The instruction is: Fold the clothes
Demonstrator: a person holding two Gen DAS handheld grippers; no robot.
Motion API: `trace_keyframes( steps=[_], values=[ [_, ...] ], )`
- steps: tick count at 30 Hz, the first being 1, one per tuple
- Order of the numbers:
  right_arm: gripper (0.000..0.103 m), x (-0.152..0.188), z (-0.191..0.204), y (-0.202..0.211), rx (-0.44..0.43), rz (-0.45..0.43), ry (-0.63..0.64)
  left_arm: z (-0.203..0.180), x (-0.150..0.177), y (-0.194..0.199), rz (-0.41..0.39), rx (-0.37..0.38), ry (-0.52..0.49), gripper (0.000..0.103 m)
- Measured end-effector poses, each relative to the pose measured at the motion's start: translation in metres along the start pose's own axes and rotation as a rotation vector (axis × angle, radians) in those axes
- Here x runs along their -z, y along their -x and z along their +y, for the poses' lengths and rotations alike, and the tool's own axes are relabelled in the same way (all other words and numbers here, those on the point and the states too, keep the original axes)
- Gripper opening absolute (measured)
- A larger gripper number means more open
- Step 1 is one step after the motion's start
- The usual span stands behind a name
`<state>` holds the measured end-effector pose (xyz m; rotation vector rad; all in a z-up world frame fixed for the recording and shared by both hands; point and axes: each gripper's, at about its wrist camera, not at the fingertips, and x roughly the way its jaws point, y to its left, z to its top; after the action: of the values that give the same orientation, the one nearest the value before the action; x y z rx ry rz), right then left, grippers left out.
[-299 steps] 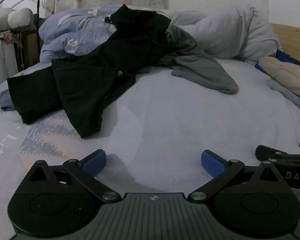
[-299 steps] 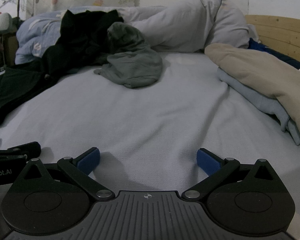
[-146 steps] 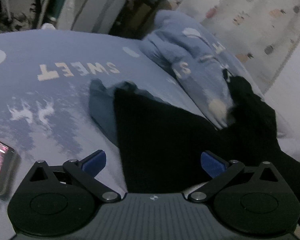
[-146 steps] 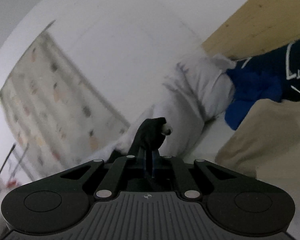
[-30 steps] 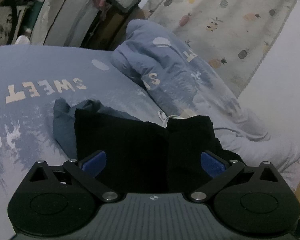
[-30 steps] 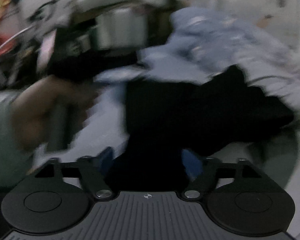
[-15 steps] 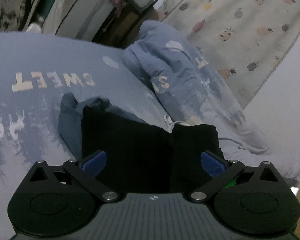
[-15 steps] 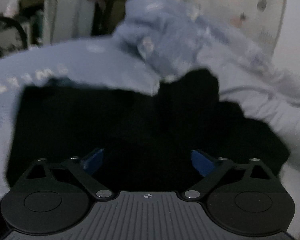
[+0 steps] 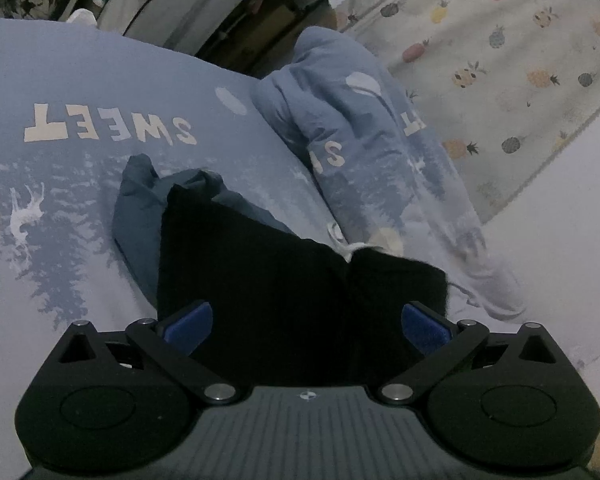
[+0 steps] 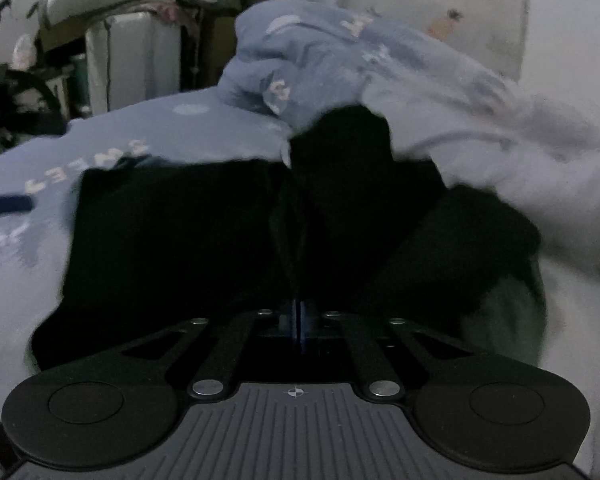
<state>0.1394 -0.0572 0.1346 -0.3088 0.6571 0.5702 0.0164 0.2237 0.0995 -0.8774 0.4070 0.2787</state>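
The black garment (image 9: 260, 280) lies spread on the printed bedsheet (image 9: 60, 184), its far edge against the rumpled blue duvet (image 9: 360, 140). The right gripper (image 10: 296, 320) has its jaws closed on a ridge of the black cloth, so a fold or a straightening pull seems under way. The left gripper (image 9: 306, 322) hovers over the near part with jaws wide apart, holding nothing. Next probably comes carrying the pinched cloth across. A blue cloth (image 9: 140, 200) lies under the far left corner and could drag along.

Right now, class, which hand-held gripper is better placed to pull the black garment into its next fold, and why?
The right hand-held gripper: its jaws are shut, apparently pinching the black garment. The left hand-held gripper hangs open above the cloth, gripping nothing.
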Motion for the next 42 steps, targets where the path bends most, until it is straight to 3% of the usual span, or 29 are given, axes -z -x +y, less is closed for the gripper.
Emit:
trace_keyframes(
  steps=[4,7,10,12,15,19,23,25,27,30,33,36,39,42],
  values=[
    [0.001,0.057,-0.01,0.061,-0.033,0.078,-0.098,-0.003,0.005,-0.003,0.014,0.001,-0.019,0.103],
    [0.001,0.103,0.001,0.102,-0.074,0.19,-0.102,-0.005,0.009,-0.005,0.026,0.003,-0.034,0.103],
    [0.001,0.136,0.011,0.132,-0.013,0.265,-0.077,-0.012,0.017,-0.006,0.041,0.008,-0.054,0.103],
    [0.001,0.137,0.004,0.138,0.022,0.249,-0.11,-0.018,0.022,-0.005,0.048,0.014,-0.067,0.103],
    [0.003,0.117,-0.006,0.138,0.085,0.168,-0.137,-0.028,0.026,-0.003,0.047,0.029,-0.088,0.103],
    [0.009,0.064,-0.007,0.126,0.093,0.037,-0.091,-0.038,0.026,0.001,0.023,0.043,-0.108,0.103],
    [0.06,-0.005,-0.004,0.105,0.077,-0.089,-0.025,-0.045,0.019,0.008,-0.028,0.05,-0.12,0.103],
    [0.068,-0.036,-0.004,0.091,0.072,-0.141,0.007,-0.048,0.015,0.011,-0.053,0.053,-0.125,0.103],
    [0.086,-0.062,-0.005,0.075,0.079,-0.179,0.042,-0.052,0.011,0.014,-0.078,0.056,-0.131,0.103],
    [0.089,-0.104,-0.018,0.039,0.057,-0.201,0.028,-0.055,0.005,0.02,-0.116,0.06,-0.134,0.103],
    [0.095,-0.137,-0.034,-0.005,0.028,-0.16,-0.038,-0.053,-0.005,0.021,-0.166,0.056,-0.119,0.103],
    [0.095,-0.145,-0.045,-0.065,0.028,-0.046,-0.047,-0.046,-0.014,0.02,-0.191,0.037,-0.095,0.103],
    [0.093,-0.135,-0.043,-0.123,0.051,0.082,-0.034,-0.038,-0.015,0.01,-0.158,0.016,-0.074,0.103],
    [0.092,-0.121,-0.041,-0.158,0.074,0.127,-0.037,-0.041,-0.012,0.005,-0.132,0.03,-0.09,0.103]
  ],
)
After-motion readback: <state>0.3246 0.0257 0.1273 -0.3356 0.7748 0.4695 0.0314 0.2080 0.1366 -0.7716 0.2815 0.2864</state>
